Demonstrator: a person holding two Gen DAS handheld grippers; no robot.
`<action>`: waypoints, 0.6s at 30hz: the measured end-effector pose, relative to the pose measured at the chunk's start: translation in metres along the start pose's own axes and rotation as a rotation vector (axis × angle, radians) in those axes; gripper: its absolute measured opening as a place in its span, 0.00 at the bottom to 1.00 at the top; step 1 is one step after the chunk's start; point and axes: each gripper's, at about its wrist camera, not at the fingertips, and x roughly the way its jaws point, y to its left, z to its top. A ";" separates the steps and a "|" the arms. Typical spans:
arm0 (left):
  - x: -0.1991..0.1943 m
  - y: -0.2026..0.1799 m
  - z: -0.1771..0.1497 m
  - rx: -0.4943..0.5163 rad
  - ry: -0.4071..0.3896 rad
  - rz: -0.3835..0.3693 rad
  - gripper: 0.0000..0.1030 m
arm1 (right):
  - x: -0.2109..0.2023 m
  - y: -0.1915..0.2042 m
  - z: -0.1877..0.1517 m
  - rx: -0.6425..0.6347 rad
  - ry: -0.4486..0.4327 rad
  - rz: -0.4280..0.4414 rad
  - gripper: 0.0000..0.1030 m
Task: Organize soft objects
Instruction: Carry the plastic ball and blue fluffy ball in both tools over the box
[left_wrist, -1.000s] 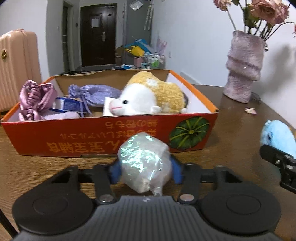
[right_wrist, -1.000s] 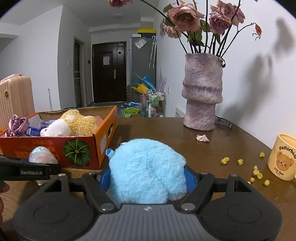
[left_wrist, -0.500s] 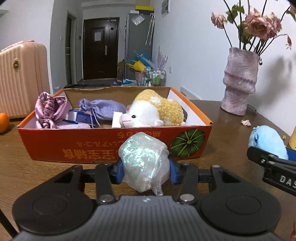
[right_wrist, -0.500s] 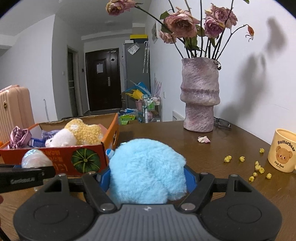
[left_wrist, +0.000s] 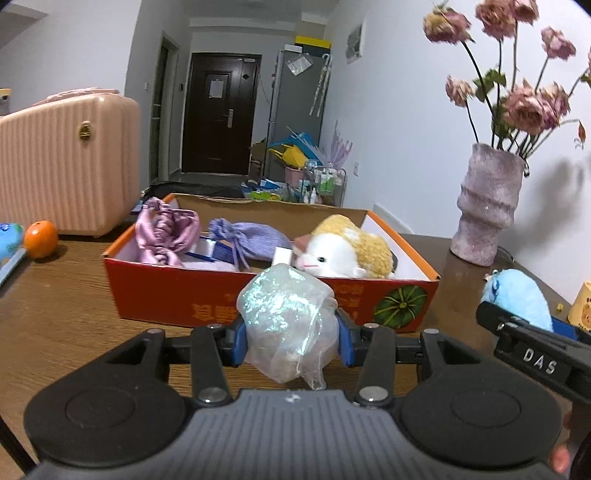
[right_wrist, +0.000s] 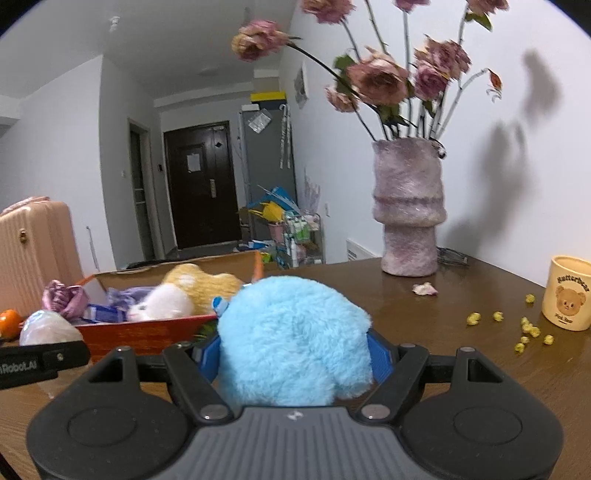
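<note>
My left gripper (left_wrist: 290, 341) is shut on a shiny clear plastic pouch (left_wrist: 286, 317) and holds it above the table, in front of the orange cardboard box (left_wrist: 258, 295). The box holds a yellow-and-white plush (left_wrist: 343, 254), a lilac drawstring bag (left_wrist: 247, 238) and a pink satin scrunchie bag (left_wrist: 162, 232). My right gripper (right_wrist: 293, 354) is shut on a fluffy blue plush (right_wrist: 295, 336), right of the box (right_wrist: 147, 332). The blue plush also shows in the left wrist view (left_wrist: 517, 295), and the pouch in the right wrist view (right_wrist: 48, 328).
A purple vase (right_wrist: 408, 221) with dried roses stands at the back right. A cream bear mug (right_wrist: 570, 291) and scattered yellow bits (right_wrist: 524, 328) lie to the right. An orange (left_wrist: 40, 238) and a pink suitcase (left_wrist: 66, 162) are to the left.
Both grippers have risen with their objects still held. The box now shows lower and further away in both views, and the right gripper has come closer to the box.
</note>
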 end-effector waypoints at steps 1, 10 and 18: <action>-0.003 0.005 0.001 -0.006 -0.005 0.002 0.45 | -0.002 0.006 0.000 -0.004 -0.008 0.006 0.73; -0.021 0.036 0.005 -0.031 -0.046 0.030 0.45 | -0.011 0.047 -0.004 0.003 -0.041 0.059 0.73; -0.030 0.058 0.011 -0.033 -0.093 0.057 0.45 | -0.011 0.075 -0.006 -0.027 -0.076 0.080 0.73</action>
